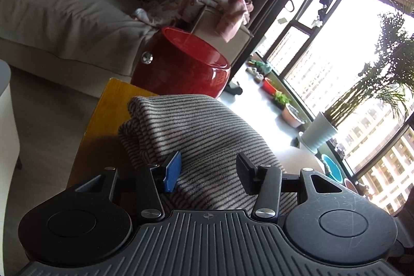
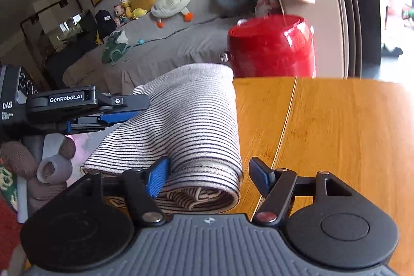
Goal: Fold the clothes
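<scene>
Striped cloth lies folded into a thick bundle on the wooden table, its rolled edge facing the right gripper, whose jaws stand apart around that edge without pinching it. The left gripper also sits parted over the far side of the bundle, pressing nothing that I can see. To finish the fold well, I would close both pairs on all layers at once, then move them together so the bundle stays square.
</scene>
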A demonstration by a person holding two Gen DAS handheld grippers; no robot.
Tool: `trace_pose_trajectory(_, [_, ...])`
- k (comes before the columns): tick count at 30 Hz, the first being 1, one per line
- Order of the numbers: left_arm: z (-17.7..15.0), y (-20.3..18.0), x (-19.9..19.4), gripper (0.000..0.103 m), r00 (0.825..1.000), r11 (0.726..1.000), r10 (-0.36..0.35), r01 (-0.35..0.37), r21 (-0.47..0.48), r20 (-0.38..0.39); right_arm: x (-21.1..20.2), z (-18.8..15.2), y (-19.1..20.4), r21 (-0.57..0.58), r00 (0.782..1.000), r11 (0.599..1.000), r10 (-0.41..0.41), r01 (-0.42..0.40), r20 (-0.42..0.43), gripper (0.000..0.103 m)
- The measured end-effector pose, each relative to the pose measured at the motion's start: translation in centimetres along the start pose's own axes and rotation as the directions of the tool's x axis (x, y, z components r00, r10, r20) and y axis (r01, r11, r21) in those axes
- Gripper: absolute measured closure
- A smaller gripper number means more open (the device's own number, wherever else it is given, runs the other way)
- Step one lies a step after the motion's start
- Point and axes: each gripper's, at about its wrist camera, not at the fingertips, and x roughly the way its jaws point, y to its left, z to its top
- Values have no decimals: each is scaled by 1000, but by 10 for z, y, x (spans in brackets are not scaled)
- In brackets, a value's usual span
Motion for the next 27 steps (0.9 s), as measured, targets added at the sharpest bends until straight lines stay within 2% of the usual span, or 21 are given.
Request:
trace_pose_trajectory(2, [0, 1, 2, 49, 1000, 1000, -5, 5, 2, 0, -13, 2, 17, -91, 997, 995, -35, 42, 72, 36])
trace_pose_trajectory(5, [1, 0, 3, 44, 1000, 1000, -14, 14, 1, -4, -28, 6, 42, -176, 988, 984, 60, -35, 142, 37])
trace_pose_trajectory(8, [2, 2, 3, 43, 1000, 1000, -19, 19, -8, -5, -15, 5, 63, -222, 988, 970, 118, -94, 97, 42])
trace_pose_trajectory(10, [2, 3, 0, 43, 1000, 1000, -12, 12, -17, -5, 8, -3, 71, -247, 993, 963, 118, -111, 13, 44])
trace_pose_trajectory(13, [1, -7, -15, 43, 998, 998, 60, -61, 19, 20, 24, -19, 79, -283, 997, 956, 80, -77, 1, 44])
trace_pose_trajectory(14, [-1, -12, -22, 38, 997, 997, 65, -66, 26, 40, 23, -20, 82, -296, 998, 953, 70, -65, 7, 44])
trace_pose_trajectory(15, [-3, -17, -29, 37, 996, 997, 69, -71, 33, 61, 22, -19, 82, -284, 997, 956, 72, -69, 1, 42])
trace_pose_trajectory(18, [-12, -22, -36, 42, 998, 1000, 12, -13, 14, 63, 20, -19, 80, -267, 997, 961, 80, -79, -7, 42])
trace_pose_trajectory(22, [-21, -18, -27, 51, 999, 999, 38, -39, 28, 27, 5, -20, 74, -265, 996, 960, 92, -90, -2, 42])
trace_pose_trajectory(24, [-21, -14, -26, 51, 999, 999, 32, -33, 19, 27, -12, -19, 64, -245, 996, 967, 81, -73, 24, 42])
trace_pose_trajectory(25, [-21, -14, -25, 51, 999, 999, 34, -35, 18, 28, -20, -19, 57, -228, 997, 972, 60, -49, 42, 42])
trace_pose_trajectory(27, [-20, -14, -22, 51, 999, 999, 39, -39, 15, 30, -30, -16, 37, -121, 997, 992, 28, -20, 67, 37])
